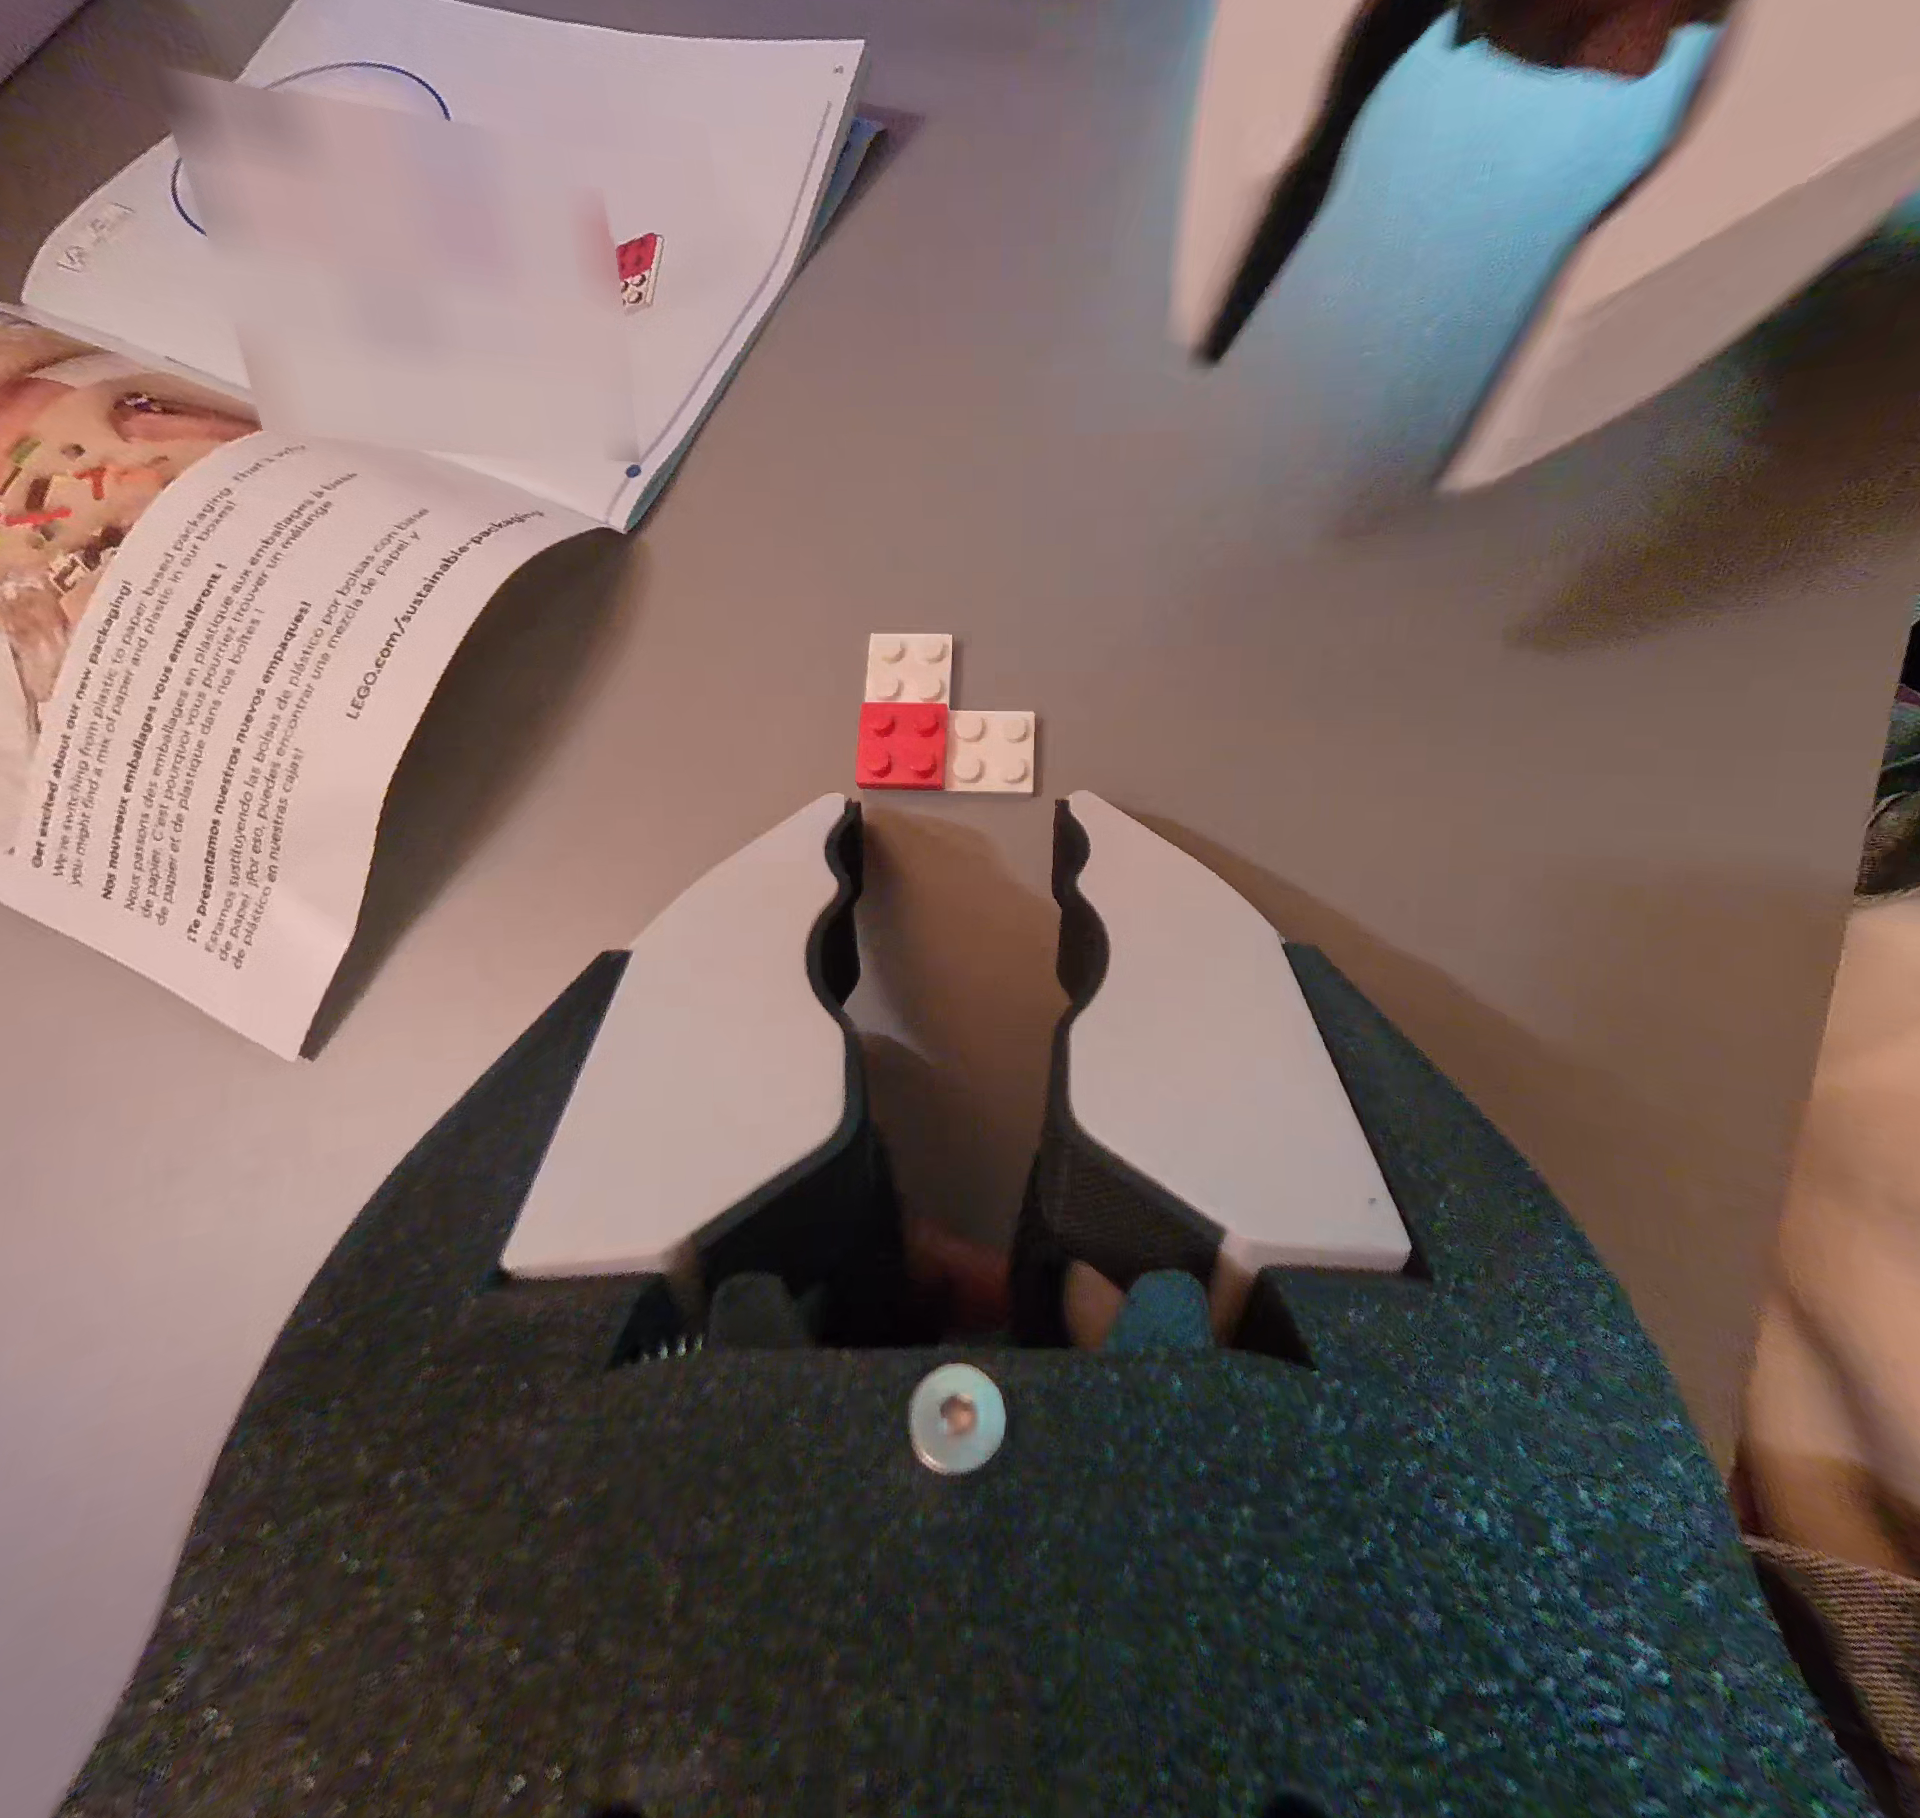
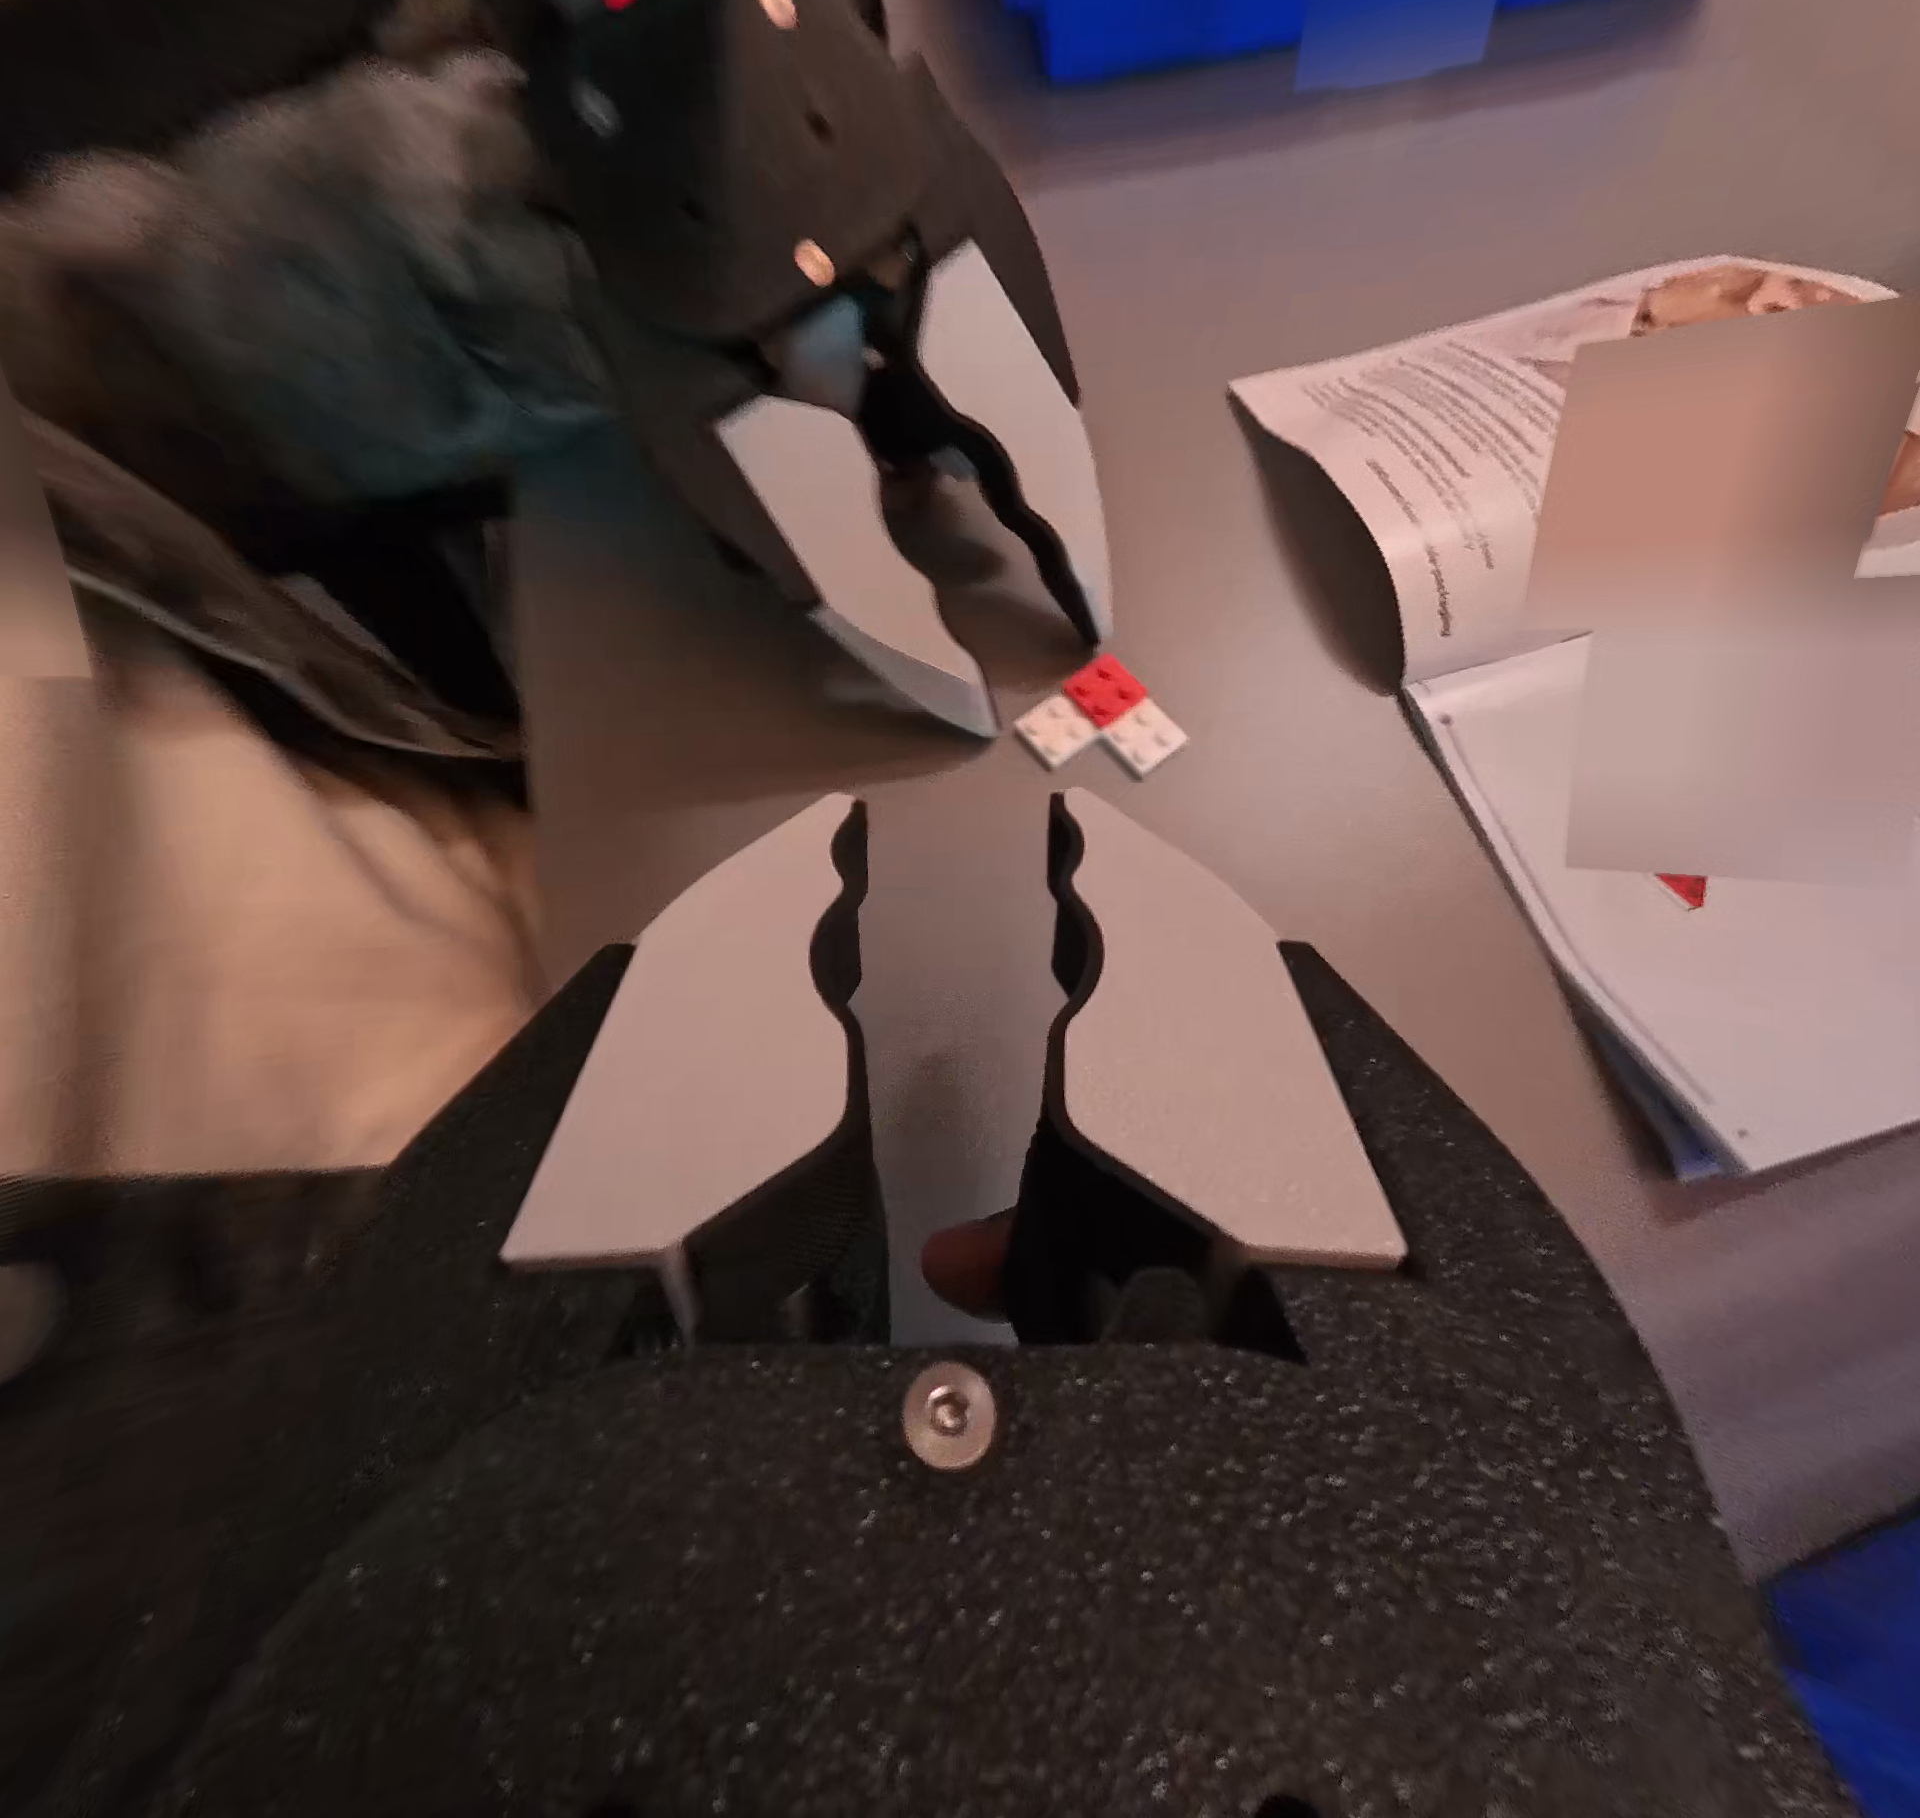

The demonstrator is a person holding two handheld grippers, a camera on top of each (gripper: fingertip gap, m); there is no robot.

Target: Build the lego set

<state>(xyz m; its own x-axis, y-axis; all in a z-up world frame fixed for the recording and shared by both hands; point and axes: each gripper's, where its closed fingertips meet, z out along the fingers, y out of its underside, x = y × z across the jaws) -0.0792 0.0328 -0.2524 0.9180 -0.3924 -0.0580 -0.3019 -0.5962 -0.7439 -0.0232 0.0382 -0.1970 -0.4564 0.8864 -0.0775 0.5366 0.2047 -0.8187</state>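
3 plates, 1 red joining 2 white in an L, lie on the table just ahead of the left gripper; both it and the right gripper are spread and empty, so the build looks early, and fetching another piece likely comes next.

Both my grippers are wide apart at the fingers right now, nothing pinched in either. My left gripper sits low and tilted forward, its grey fingers spread with a clear gap between the wavy black inner edges. My right gripper looks the same in its own view, gap just as plain. From the left wrist view it hangs up high, off to the right and a bit blurred.
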